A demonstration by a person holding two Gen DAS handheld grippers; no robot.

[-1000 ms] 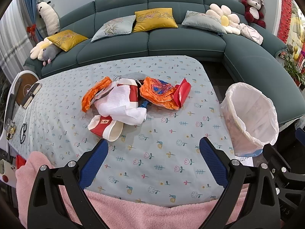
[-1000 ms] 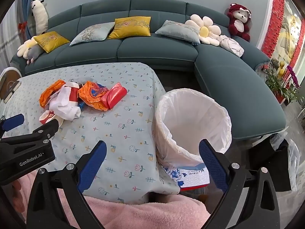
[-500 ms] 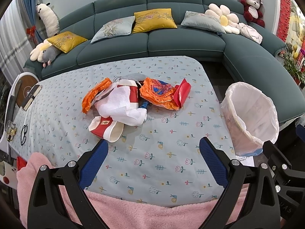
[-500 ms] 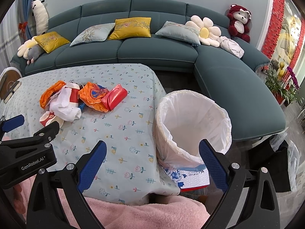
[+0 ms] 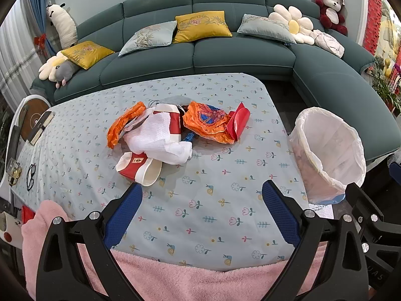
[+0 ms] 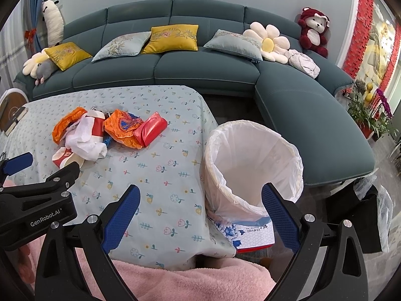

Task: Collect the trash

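Observation:
A pile of trash lies mid-table: a red-and-white paper cup point(image 5: 137, 168) on its side, a white tissue point(image 5: 155, 138), orange wrappers point(image 5: 210, 123) and a red packet point(image 5: 238, 123). The pile also shows in the right wrist view point(image 6: 105, 133). A bin with a white liner point(image 5: 328, 150) stands off the table's right edge, also in the right wrist view point(image 6: 253, 168). My left gripper point(image 5: 200, 200) is open and empty, over the table's near part, the cup just beyond its left finger. My right gripper point(image 6: 200, 203) is open and empty, between the table edge and the bin.
The table point(image 5: 205, 220) has a pale floral cloth. A teal corner sofa point(image 5: 200, 55) with cushions and plush toys runs behind and to the right. Glasses point(image 5: 30, 180) and a book point(image 5: 41, 125) lie at the table's left edge. A printed box point(image 6: 250, 235) sits under the bin.
Both grippers have drifted slightly forward, toward the table. Both stay open and empty. The trash has not moved.

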